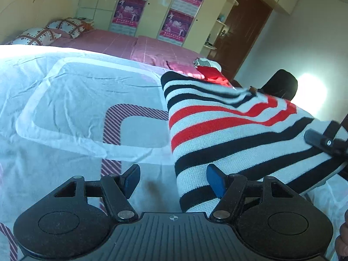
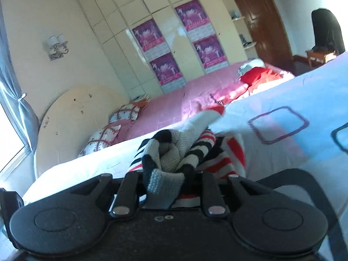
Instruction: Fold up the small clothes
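A small knit sweater [image 1: 228,128] with white, black and red stripes lies on the white bedspread [image 1: 65,100], right of centre in the left wrist view. My left gripper [image 1: 174,180] is open and empty; its right blue pad [image 1: 215,180] touches the sweater's near edge. My right gripper [image 2: 167,178] is shut on a bunched part of the sweater [image 2: 174,152], which hides its fingertips. The right gripper also shows at the right edge of the left wrist view [image 1: 326,143].
The white bedspread [image 2: 293,108] has square patterns. Beyond it lies a pink sheet [image 1: 139,45] with two pillows [image 1: 50,30] and a red garment [image 2: 258,74]. Wardrobes with posters [image 2: 161,47] and a brown door [image 1: 243,32] stand behind.
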The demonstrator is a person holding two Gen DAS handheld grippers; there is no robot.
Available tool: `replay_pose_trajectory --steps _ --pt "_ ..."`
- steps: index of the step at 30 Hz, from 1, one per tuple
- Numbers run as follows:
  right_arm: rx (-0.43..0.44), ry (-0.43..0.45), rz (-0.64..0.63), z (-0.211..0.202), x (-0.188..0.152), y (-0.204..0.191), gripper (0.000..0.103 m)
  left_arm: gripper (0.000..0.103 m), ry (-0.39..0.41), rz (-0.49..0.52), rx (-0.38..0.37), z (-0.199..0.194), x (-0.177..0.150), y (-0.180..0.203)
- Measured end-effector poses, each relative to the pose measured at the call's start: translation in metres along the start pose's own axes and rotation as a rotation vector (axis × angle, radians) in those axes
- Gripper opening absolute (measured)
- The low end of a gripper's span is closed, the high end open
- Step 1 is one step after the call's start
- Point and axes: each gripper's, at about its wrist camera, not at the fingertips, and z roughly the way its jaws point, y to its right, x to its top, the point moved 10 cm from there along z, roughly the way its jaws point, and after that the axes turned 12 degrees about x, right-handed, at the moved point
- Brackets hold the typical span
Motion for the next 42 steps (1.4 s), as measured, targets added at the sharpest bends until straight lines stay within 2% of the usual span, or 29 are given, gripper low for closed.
replay_pose_trajectory --steps 2,4,7,9,14,17,18,20,22,23,24,27,29,31,32,34,35,39,42 --pt "-0.057 -0.038 0.063 0.005 -0.017 0.027 0.019 0.067 0.005 0.041 0.024 0.001 0.0 0.005" --pt "-0.11 -0.139 0.185 0.018 -0.044 0.059 0.02 0.068 0.0 0.067 0.029 0.001 0.001 0.01" --pt "-0.094 -0.12 0.207 0.013 -0.051 0.061 0.021 0.073 0.008 0.106 0.046 -0.001 0.002 0.012" --pt "-0.094 -0.116 0.223 0.011 -0.053 0.062 0.02 0.077 -0.002 0.091 0.036 -0.001 0.002 0.009" --pt "-0.08 -0.122 0.236 0.021 -0.053 0.068 0.019 0.078 -0.007 0.101 0.041 -0.001 0.002 0.011" --pt "-0.035 -0.127 0.294 0.017 -0.05 0.068 0.027 0.078 -0.011 0.088 0.048 -0.002 0.005 0.006" --pt "-0.026 -0.136 0.296 0.015 -0.051 0.064 0.034 0.078 -0.003 0.079 0.041 -0.007 0.007 0.007" --pt "-0.009 -0.136 0.297 0.003 -0.049 0.057 0.038 0.078 0.013 0.073 0.003 -0.016 0.007 0.008" --pt "-0.002 -0.141 0.331 -0.005 -0.053 0.056 0.037 0.078 -0.003 0.078 -0.009 -0.016 0.001 0.009" --pt "0.012 -0.13 0.363 -0.008 -0.054 0.057 0.03 0.078 -0.008 0.078 -0.014 -0.014 -0.003 0.009" --pt "0.022 -0.118 0.39 -0.01 -0.056 0.059 0.015 0.078 -0.017 0.066 -0.023 -0.011 -0.005 0.007" --pt "0.018 -0.109 0.403 -0.01 -0.063 0.06 0.012 0.078 -0.031 0.035 -0.037 -0.012 -0.003 0.006" --pt "0.071 -0.059 0.434 -0.02 -0.061 0.053 0.012 0.078 -0.017 0.06 -0.041 -0.017 -0.002 0.007" --pt "0.051 -0.06 0.447 -0.022 -0.07 0.056 0.012 0.078 -0.039 0.096 -0.018 -0.012 -0.006 0.006" --pt "0.029 -0.082 0.475 -0.019 -0.08 0.064 0.012 0.078 -0.047 0.1 -0.026 -0.01 -0.008 0.006" --pt "0.061 -0.053 0.559 -0.017 -0.09 0.076 0.011 0.078 -0.051 0.099 -0.03 -0.009 -0.009 0.007" --pt "0.072 -0.045 0.572 -0.018 -0.089 0.077 0.014 0.078 -0.049 0.105 -0.026 -0.01 -0.008 0.007" --pt "0.068 -0.006 0.549 -0.03 -0.076 0.072 0.045 0.078 -0.033 0.107 -0.024 -0.017 -0.006 0.005" --pt "0.032 0.039 0.529 -0.039 -0.063 0.074 0.047 0.078 -0.038 0.09 -0.032 -0.016 -0.009 0.004"
